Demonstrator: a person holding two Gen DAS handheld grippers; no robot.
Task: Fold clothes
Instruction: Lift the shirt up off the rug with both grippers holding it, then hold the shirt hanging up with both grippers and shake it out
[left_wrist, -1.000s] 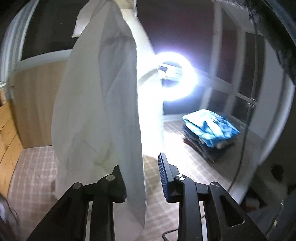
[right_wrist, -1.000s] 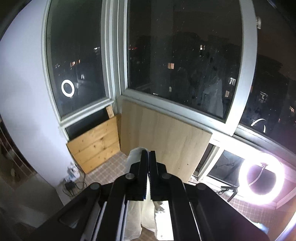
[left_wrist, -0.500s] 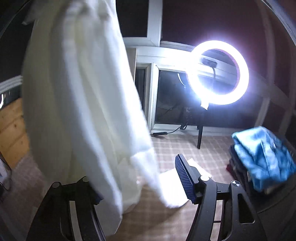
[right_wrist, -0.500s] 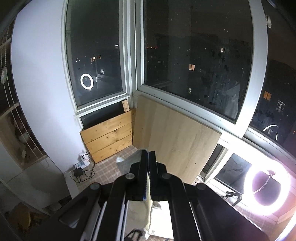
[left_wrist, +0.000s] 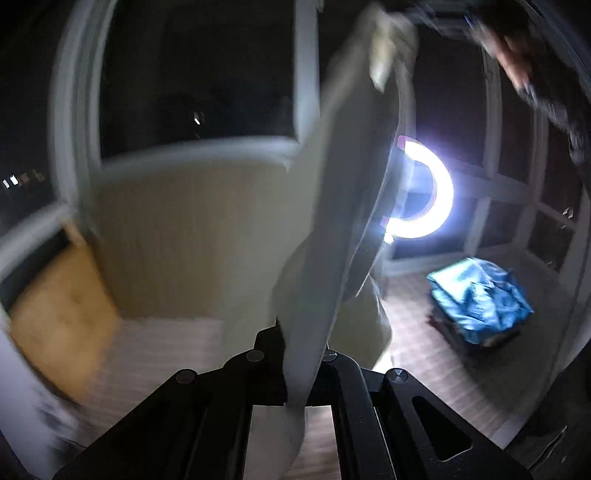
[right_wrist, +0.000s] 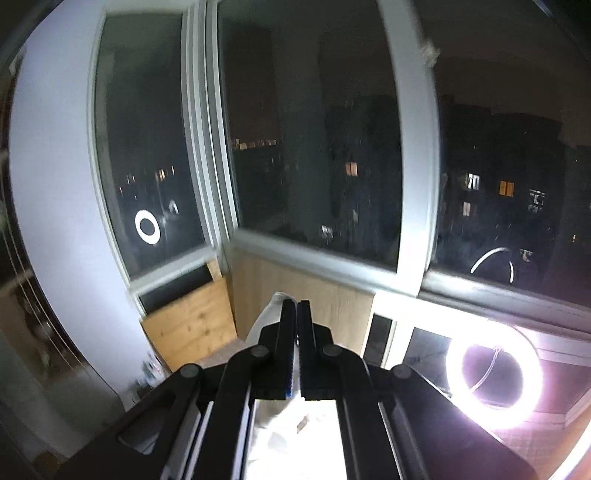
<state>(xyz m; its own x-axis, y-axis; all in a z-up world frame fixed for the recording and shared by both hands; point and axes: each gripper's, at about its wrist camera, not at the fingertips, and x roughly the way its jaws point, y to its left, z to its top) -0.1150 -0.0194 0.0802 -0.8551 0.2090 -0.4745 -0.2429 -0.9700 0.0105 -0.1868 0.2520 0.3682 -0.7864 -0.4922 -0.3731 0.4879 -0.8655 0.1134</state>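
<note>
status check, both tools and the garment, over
Left tool shut on white garment, low edge. Right tool shut on its top. Garment hanging stretched between them. Nothing in the way.

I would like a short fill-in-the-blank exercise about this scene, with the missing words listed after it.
1. The left gripper is shut on a hanging ____ garment.
2. The ring light is partly hidden behind the ____.
3. The folded cloth on top of the pile is ____ in colour.

Missing words: white; garment; blue
</note>
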